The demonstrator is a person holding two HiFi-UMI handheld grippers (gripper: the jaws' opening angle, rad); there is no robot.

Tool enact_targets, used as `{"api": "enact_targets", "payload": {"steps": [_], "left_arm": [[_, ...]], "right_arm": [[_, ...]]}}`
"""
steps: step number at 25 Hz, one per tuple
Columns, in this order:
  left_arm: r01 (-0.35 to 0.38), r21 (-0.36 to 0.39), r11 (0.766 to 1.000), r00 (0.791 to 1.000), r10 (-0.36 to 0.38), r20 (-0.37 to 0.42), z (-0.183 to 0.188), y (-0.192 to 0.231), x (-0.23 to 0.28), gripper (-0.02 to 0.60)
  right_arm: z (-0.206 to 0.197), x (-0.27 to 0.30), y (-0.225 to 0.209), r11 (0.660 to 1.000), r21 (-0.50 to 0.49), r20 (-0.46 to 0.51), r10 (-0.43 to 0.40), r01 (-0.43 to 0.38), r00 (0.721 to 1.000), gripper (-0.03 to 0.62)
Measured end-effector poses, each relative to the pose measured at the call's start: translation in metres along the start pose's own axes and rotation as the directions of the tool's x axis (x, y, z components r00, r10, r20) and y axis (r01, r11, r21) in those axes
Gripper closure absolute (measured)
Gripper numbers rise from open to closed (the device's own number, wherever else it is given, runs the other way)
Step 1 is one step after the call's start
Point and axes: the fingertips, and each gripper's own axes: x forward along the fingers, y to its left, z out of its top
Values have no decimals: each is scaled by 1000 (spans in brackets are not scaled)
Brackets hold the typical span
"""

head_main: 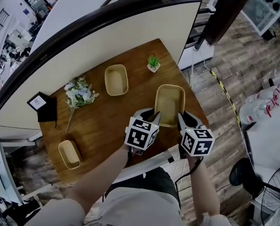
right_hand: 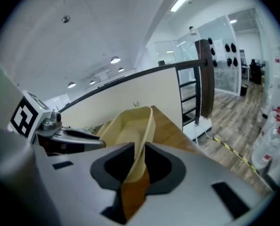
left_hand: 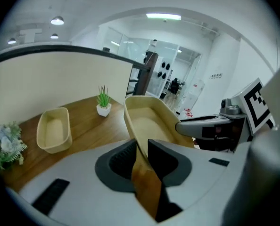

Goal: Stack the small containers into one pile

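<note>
Plainly, both tools are clamped on the same thing: the left gripper point(left_hand: 141, 149) pinches the left wall of the held container point(head_main: 169, 102) at its near end, and the right gripper point(right_hand: 139, 157) pinches the right wall opposite, each with its jaws nearly together on the thin rim. The container sits over the right side of the table point(head_main: 102, 121), close to the near edge where the person stands, and in the gripper views it looks raised and tilted rather than resting flat. The move ahead turns on the second container point(head_main: 116, 79), which lies to the left and farther back, toward the middle of the far edge, on the left gripper's side. Its long axis runs near-to-far, roughly parallel with the held one (so little turning should be needed before nesting). The third container point(head_main: 69, 154) lies well apart at the near left corner, also on the left gripper's side. The small potted plant point(head_main: 153, 63) stands by the far right corner, near the likely path, and is probably the thing to steer around.
</note>
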Motion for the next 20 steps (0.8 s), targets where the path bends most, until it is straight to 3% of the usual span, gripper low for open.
{"api": "enact_targets", "payload": {"steps": [10, 20], "left_arm": [[-52, 56, 997, 987, 43, 157, 50, -12, -107, 503], [-108, 26, 994, 968, 99, 229, 42, -11, -186, 503]], "right_arm": [[63, -68, 76, 994, -60, 133, 97, -90, 986, 523], [70, -107, 143, 977, -121, 163, 192, -174, 968, 522]]}}
